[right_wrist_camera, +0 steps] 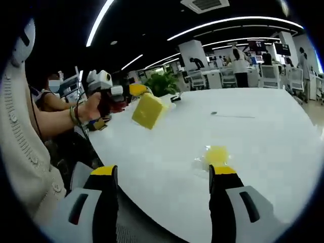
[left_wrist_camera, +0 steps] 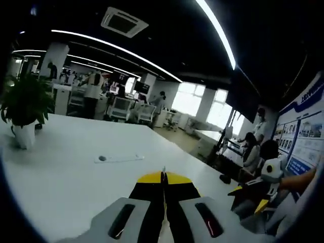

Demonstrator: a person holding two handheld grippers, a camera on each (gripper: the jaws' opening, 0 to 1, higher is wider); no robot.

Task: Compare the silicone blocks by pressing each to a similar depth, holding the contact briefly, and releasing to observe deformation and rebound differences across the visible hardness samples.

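Note:
In the right gripper view a hand holds my left gripper (right_wrist_camera: 135,95) above the white table's left edge. Its yellow-tipped jaws are shut on the upper corner of a square yellow silicone block (right_wrist_camera: 148,111), which hangs off the table. In the left gripper view the same jaws (left_wrist_camera: 163,177) meet in a thin line. A second yellow block (right_wrist_camera: 216,154) lies flat on the table, just beyond my right gripper (right_wrist_camera: 164,174). That gripper is open with nothing between its jaws, and it also shows at the right edge (left_wrist_camera: 260,195).
The white table (left_wrist_camera: 66,172) stretches ahead. A potted plant (left_wrist_camera: 23,106) stands at its far corner, also seen as the plant (right_wrist_camera: 162,83). A thin white strip (left_wrist_camera: 119,158) with a dark dot lies mid-table. People sit beside a poster wall (left_wrist_camera: 304,131); office desks stand behind.

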